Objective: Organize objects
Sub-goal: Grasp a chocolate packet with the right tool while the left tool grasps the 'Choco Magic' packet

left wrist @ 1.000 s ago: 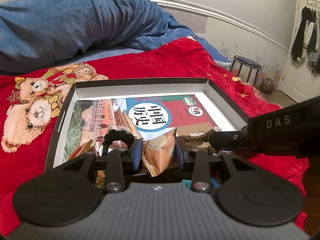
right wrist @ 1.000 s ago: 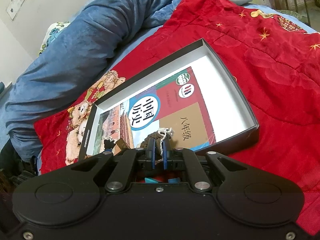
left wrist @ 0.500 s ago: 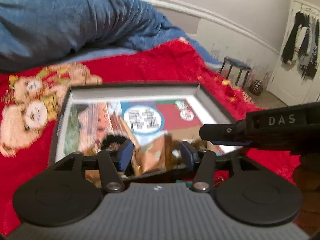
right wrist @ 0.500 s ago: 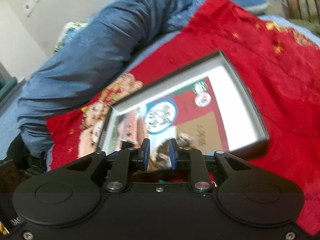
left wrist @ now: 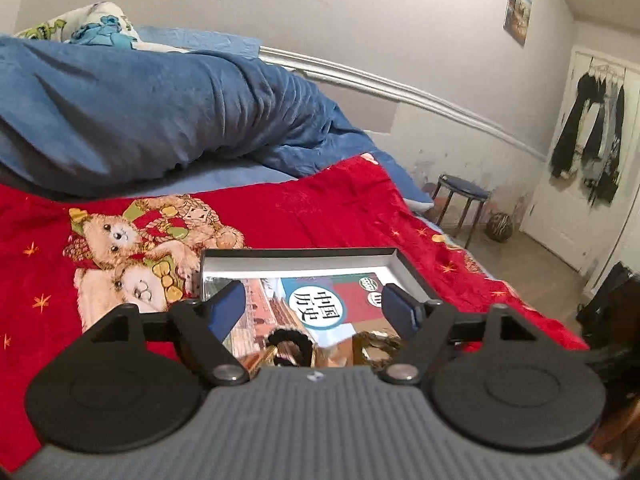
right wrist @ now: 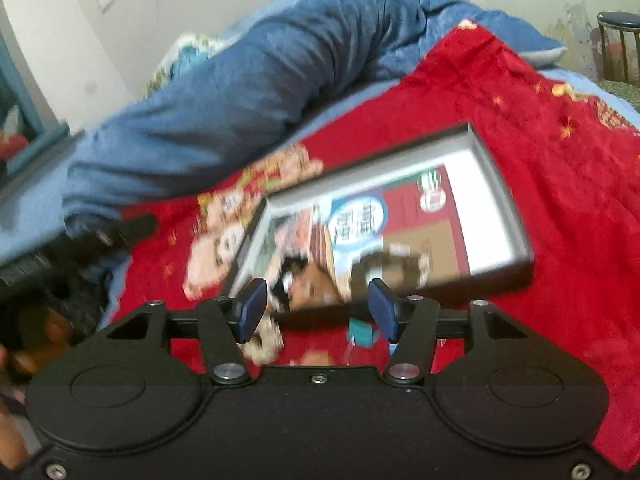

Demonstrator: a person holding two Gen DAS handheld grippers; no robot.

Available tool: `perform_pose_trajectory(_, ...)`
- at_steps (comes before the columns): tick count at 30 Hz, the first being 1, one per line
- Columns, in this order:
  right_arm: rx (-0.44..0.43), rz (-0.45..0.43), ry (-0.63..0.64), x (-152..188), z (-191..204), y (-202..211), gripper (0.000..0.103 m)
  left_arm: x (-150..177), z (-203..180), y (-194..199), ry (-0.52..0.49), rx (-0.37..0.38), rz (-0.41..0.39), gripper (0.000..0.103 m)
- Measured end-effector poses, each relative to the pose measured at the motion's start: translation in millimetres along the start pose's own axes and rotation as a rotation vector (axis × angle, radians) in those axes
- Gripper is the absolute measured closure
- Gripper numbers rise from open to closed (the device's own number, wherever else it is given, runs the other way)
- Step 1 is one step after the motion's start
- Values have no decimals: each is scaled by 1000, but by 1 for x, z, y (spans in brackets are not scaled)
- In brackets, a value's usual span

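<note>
A shallow dark box (left wrist: pixel 300 257) (right wrist: pixel 505 200) lies on the red blanket (left wrist: pixel 328 208). In it is a history textbook (left wrist: pixel 316 303) (right wrist: pixel 360 216). On the book's near end rest a black hair tie (left wrist: pixel 289 339), an orange snack packet (left wrist: pixel 333 354) (right wrist: pixel 313 285) and a brown braided bracelet (left wrist: pixel 378 344) (right wrist: pixel 396 267). My left gripper (left wrist: pixel 314 306) hovers above the near end of the box, its jaws wide and still opening, nothing between them. My right gripper (right wrist: pixel 317 310) hangs just before the box's near rim; its jaws are opening too and hold nothing. The right wrist view is blurred.
A blue duvet (left wrist: pixel 152 104) is heaped along the far side of the bed. On the blanket before the box lie a teal piece (right wrist: pixel 362 332) and a pale item (right wrist: pixel 265 340). A stool (left wrist: pixel 460 200) and a door hung with clothes (left wrist: pixel 592 136) stand right.
The left gripper let go of the snack packet and the right let go of the braided bracelet. Both opened wider and drew back and up from the box.
</note>
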State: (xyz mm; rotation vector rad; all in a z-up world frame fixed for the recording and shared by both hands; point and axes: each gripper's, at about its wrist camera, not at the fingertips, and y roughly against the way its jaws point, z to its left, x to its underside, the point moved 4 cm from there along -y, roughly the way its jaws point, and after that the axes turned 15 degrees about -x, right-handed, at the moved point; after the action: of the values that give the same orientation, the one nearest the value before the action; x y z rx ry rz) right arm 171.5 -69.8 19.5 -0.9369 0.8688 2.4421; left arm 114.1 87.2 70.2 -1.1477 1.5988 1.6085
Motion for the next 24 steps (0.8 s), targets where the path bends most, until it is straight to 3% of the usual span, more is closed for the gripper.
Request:
perform_pose_trajectory(5, 31, 65, 50, 24, 11, -10, 49, 24, 13, 14, 15, -45, 1, 19)
perform_pose_trajectory(11, 37, 99, -9, 36, 0, -13, 49, 63, 13, -3, 29, -18, 133, 19)
perform_pose_trajectory(16, 42, 117, -54, 41, -11, -22, 49, 93, 15, -16, 33, -94, 206, 19)
perform_pose_trajectory(22, 36, 130, -45, 48, -16, -24, 49, 115, 13, -29, -39, -182, 242, 19)
perform_pose_trajectory(24, 32, 125, -37, 49, -15, -22, 50, 121, 14, -38, 2, -182, 298, 19)
